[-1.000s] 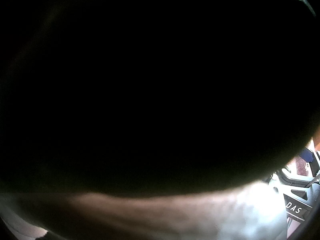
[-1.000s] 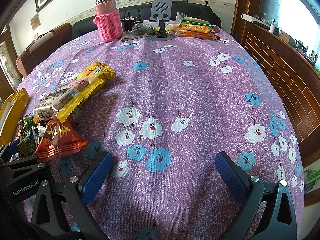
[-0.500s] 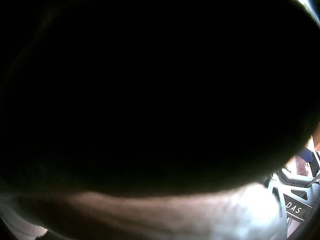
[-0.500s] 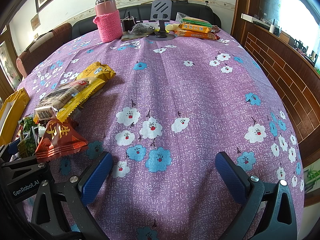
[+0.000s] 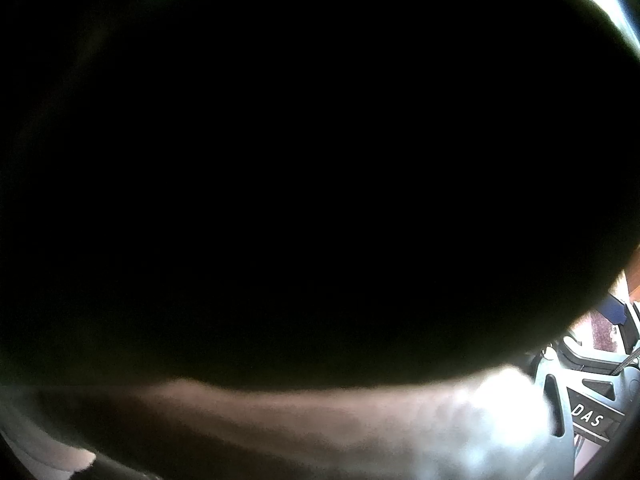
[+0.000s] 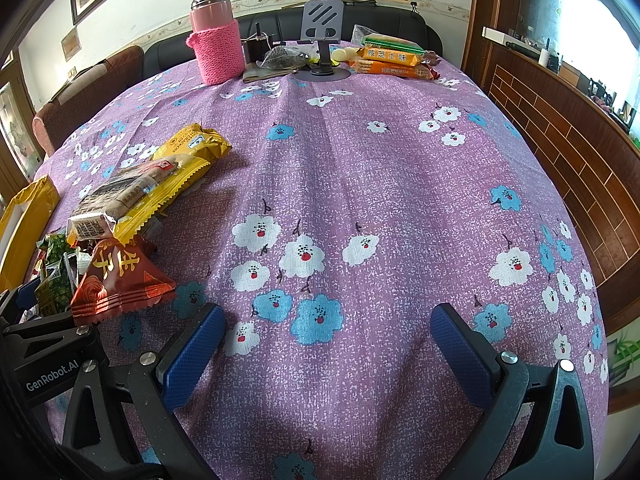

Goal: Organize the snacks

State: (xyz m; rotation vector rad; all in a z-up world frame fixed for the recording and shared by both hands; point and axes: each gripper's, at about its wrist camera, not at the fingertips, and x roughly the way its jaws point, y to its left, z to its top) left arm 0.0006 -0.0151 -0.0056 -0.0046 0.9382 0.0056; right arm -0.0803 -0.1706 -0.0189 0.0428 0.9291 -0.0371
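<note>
A round table (image 6: pixel 400 184) under a purple cloth printed with white and blue flowers carries everything in the scene. The right gripper (image 6: pixel 324 344) hangs over its near edge, its blue-padded fingers (image 6: pixel 192 352) spread wide apart with only bare cloth between them.

At the near left edge lies a pile of snacks: a long yellow cracker pack (image 6: pixel 188 168), a clear-wrapped brown bar (image 6: pixel 120 196) lying on top of it, a red-orange packet (image 6: pixel 120 276) with gold characters nearest the gripper, and small green packets (image 6: pixel 54 276) just beside that. A yellow bag (image 6: pixel 24 216) sits at the far left edge.

At the far edge stands a pink flask (image 6: pixel 216 40) in a knitted pink sleeve, upright. Right of it is a grey phone stand (image 6: pixel 322 36), and beside that a stack of orange biscuit packs (image 6: pixel 390 60).

The left gripper (image 5: pixel 576 408) is seen from the left wrist view only as a sliver of black frame at the lower right; something dark and close covers nearly the whole lens, so whether its fingers are apart or together cannot be told.
</note>
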